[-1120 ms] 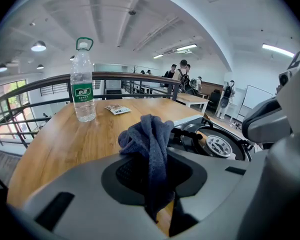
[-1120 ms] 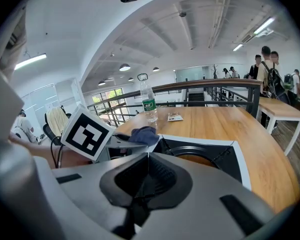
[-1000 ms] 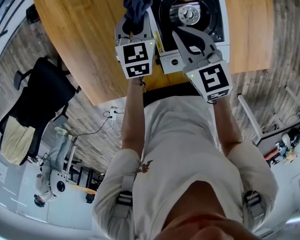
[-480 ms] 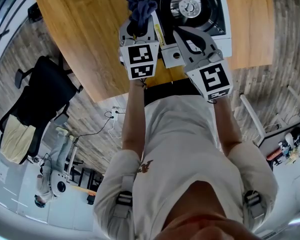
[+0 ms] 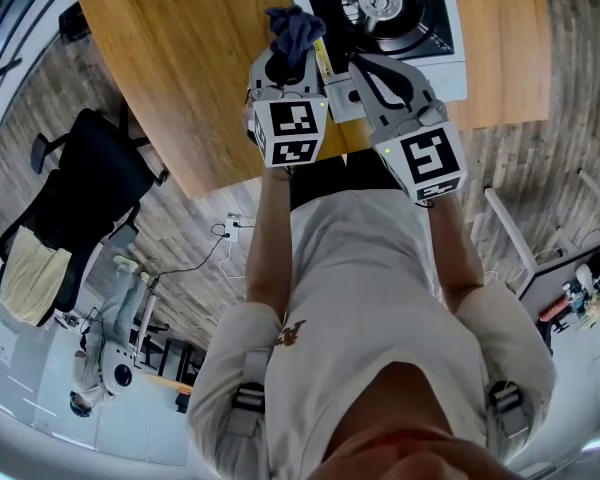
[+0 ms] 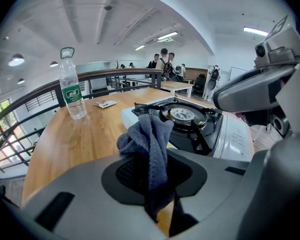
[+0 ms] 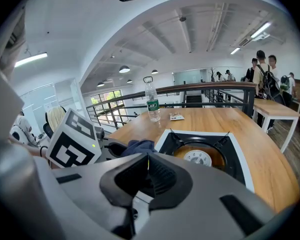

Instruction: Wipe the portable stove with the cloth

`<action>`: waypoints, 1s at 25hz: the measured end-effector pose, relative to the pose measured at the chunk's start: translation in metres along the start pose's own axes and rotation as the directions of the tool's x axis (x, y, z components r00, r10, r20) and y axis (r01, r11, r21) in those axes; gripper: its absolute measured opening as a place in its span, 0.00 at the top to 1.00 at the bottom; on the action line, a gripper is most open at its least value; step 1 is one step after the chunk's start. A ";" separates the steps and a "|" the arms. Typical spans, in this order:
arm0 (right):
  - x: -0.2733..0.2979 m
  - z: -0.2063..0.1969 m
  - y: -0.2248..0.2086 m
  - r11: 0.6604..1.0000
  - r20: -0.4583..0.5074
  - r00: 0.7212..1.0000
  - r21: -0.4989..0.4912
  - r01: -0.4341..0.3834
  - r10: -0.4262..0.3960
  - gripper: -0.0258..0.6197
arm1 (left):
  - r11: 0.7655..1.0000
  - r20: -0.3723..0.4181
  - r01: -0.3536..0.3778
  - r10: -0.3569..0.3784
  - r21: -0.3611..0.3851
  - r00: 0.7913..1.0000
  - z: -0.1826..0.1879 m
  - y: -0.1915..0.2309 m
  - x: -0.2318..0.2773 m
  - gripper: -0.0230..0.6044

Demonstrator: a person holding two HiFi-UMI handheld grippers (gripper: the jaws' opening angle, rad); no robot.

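Jaws of the left gripper (image 5: 291, 56) clamp the dark blue cloth (image 6: 150, 144), held just beside the portable stove's (image 5: 425, 28) left edge. The right gripper (image 7: 146, 166), jaws together and empty, hovers at the stove's near side. Farther left, a water bottle (image 6: 71, 86) stands on the wooden table (image 5: 180, 68).

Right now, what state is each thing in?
left gripper: shut on the cloth.
cloth: bunched up, clamped in the left jaws.
right gripper: shut, empty.
portable stove: no flame visible, nothing on the burner.
water bottle: upright, cap on.
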State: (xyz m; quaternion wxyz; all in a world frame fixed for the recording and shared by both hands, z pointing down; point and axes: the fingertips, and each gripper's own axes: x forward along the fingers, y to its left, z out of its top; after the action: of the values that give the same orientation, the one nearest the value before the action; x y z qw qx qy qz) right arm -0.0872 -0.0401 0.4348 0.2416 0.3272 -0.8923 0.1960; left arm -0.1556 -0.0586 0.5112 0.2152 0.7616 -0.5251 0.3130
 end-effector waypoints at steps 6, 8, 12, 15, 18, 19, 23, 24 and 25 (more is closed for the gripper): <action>-0.008 -0.004 0.007 1.000 0.008 1.000 0.001 0.009 -0.009 0.93 | 1.000 -0.004 0.014 -0.014 0.026 1.000 -0.005 -0.008 -0.010 0.79; -0.011 -0.005 0.009 1.000 0.010 1.000 0.003 0.013 -0.013 0.93 | 0.999 -0.009 0.023 -0.023 0.036 1.000 -0.008 -0.010 -0.013 0.79; -0.015 -0.008 0.013 1.000 0.013 1.000 0.004 0.019 -0.019 0.93 | 0.998 -0.014 0.035 -0.035 0.044 0.999 -0.014 -0.016 -0.020 0.79; -0.019 -0.010 0.015 1.000 0.014 1.000 0.004 0.026 -0.026 0.93 | 0.998 -0.018 0.048 -0.047 0.052 0.999 -0.018 -0.020 -0.025 0.79; -0.021 -0.010 0.017 0.999 0.015 0.999 0.004 0.033 -0.033 0.93 | 0.996 -0.022 0.060 -0.059 0.063 0.998 -0.021 -0.023 -0.029 0.79; -0.021 -0.010 0.018 0.999 0.014 0.999 0.004 0.035 -0.035 0.93 | 0.996 -0.024 0.064 -0.062 0.067 0.998 -0.022 -0.024 -0.030 0.79; -0.023 -0.010 0.021 0.999 0.012 0.999 -0.001 0.042 -0.042 0.93 | 0.993 -0.026 0.081 -0.079 0.081 0.997 -0.025 -0.028 -0.035 0.79; -0.023 -0.010 0.022 0.999 0.010 0.999 -0.004 0.043 -0.043 0.93 | 0.993 -0.026 0.086 -0.084 0.083 0.996 -0.026 -0.029 -0.036 0.79; -0.023 -0.010 0.024 0.999 0.009 0.999 -0.007 0.043 -0.043 0.93 | 0.992 -0.027 0.091 -0.089 0.085 0.996 -0.027 -0.031 -0.038 0.79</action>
State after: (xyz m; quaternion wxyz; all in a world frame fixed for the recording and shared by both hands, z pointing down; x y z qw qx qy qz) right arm -0.0848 -0.0067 0.4253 0.2429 0.3465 -0.8868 0.1860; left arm -0.1435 -0.0042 0.5036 0.2022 0.7894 -0.4738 0.3340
